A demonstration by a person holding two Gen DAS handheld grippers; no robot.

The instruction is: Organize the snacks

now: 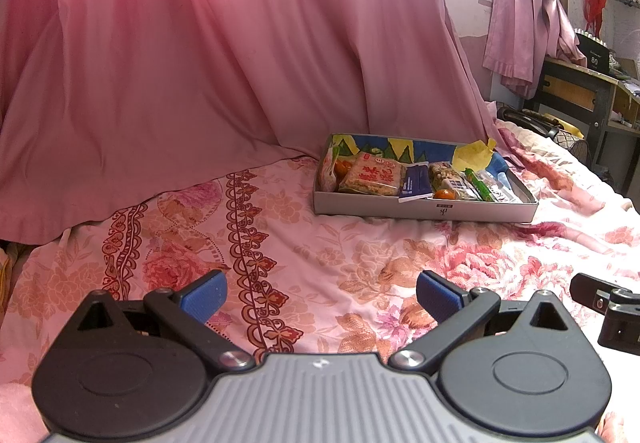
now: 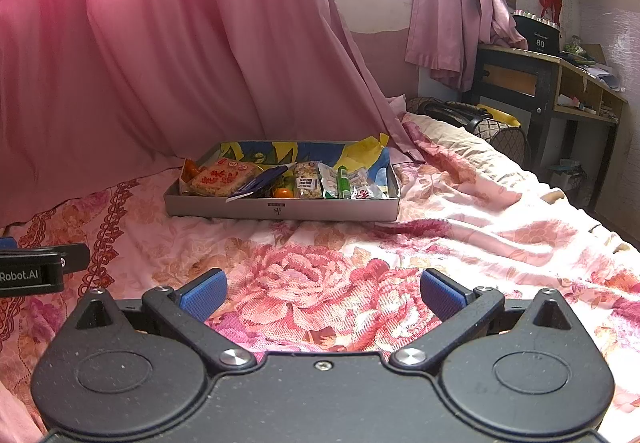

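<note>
The left gripper (image 1: pixel 322 297) and right gripper (image 2: pixel 323 295) are held wide open and empty above the bed (image 2: pixel 460 243). The snack tray (image 2: pixel 280 210) lies well ahead, near the far curtain (image 2: pixel 140 43) — packets inside are best approached low over the near wall, one at a time.

Both grippers' jaws wide apart.

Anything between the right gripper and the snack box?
Nothing visible. The right gripper is open over bare floral bedspread, and the snack box sits ahead with only sheet between. The left gripper is off to the side, clear of the path.
</note>
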